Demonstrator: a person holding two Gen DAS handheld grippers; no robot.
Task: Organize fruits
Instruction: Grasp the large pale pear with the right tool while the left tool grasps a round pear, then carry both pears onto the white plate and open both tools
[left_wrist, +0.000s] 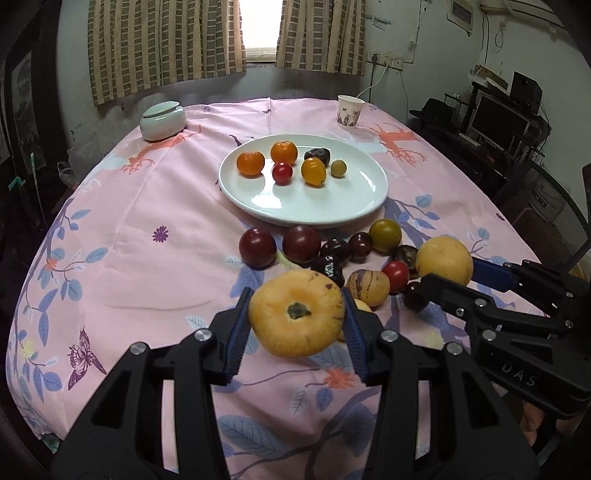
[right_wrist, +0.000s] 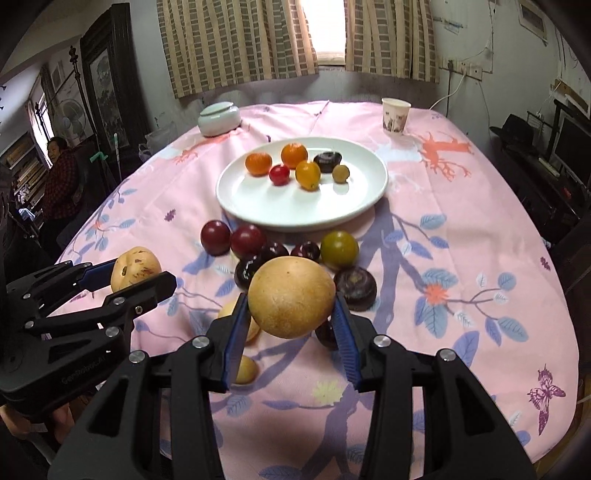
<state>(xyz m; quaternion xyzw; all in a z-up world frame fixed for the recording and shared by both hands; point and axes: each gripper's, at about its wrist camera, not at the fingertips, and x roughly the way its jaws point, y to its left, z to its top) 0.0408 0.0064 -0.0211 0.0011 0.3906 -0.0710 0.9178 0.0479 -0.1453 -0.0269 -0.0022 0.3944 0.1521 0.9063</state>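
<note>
My left gripper is shut on a yellow-orange fruit with a dark stem, held above the pink cloth. My right gripper is shut on a round yellow-brown fruit, also lifted. Each gripper shows in the other's view: the right gripper at the right, the left gripper at the left. Ahead lies a white plate with several small fruits at its back. Between plate and grippers lie loose fruits: dark red plums, a green-yellow one, a red tomato.
A lidded pale jar stands at the table's far left and a paper cup at the far right. A seated person is beyond the left edge. Shelves and a monitor stand to the right.
</note>
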